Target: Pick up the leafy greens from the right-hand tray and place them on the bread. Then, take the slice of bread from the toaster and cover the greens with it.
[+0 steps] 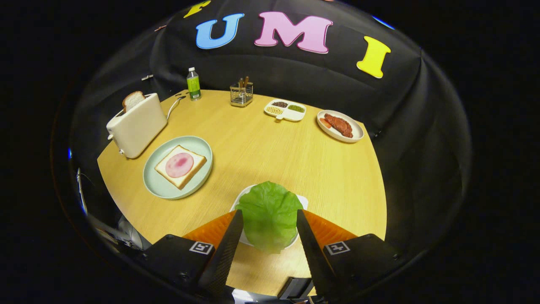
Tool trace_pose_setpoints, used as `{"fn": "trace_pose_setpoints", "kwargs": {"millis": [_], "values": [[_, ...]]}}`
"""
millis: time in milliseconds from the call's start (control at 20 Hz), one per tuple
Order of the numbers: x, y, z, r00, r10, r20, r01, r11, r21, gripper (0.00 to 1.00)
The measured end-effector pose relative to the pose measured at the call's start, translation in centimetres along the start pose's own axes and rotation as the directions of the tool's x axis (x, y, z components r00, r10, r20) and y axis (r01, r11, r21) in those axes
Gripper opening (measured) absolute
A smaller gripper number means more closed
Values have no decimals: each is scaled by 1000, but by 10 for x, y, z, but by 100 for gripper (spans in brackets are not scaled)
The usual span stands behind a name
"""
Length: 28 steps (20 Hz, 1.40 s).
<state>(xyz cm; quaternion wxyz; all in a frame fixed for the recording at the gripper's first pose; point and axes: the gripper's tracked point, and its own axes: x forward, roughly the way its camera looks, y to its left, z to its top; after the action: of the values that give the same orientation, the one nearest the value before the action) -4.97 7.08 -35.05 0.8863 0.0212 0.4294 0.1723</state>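
I am holding my gripper (270, 217) over the wooden table (295, 160) with its fingers spread apart, the greens (270, 215) lying between them on a white tray (302, 202), not pinched. Beyond and to the left, the bread (180, 166) with ham is sitting on a plate (158, 185), and the toaster (137, 125) beside it is holding a slice (133, 100).
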Motion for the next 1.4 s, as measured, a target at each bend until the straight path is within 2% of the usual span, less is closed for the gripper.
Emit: {"fn": "trace_pose_setpoints", "kwargs": {"millis": [250, 550, 700, 850, 900, 950, 1000, 1200, 1400], "values": [[50, -5, -33, 992, 12, -123, -10, 1000, 13, 68], [73, 2, -49, 980, 28, -196, -33, 999, -24, 59], [77, 9, -56, 972, 73, -222, -72, 997, 12, 45], [78, 3, -56, 973, 74, -220, -59, 995, 75, 37], [78, 3, -55, 974, 77, -214, -59, 994, 88, 25], [78, -1, -54, 976, 71, -207, -54, 995, 86, 21], [80, -1, -56, 975, 77, -207, -60, 994, 88, 11], [72, -3, -48, 979, 78, -189, -67, 996, 62, 5], [49, 1, -26, 988, 89, -128, -86, 996, 27, 5]]}}
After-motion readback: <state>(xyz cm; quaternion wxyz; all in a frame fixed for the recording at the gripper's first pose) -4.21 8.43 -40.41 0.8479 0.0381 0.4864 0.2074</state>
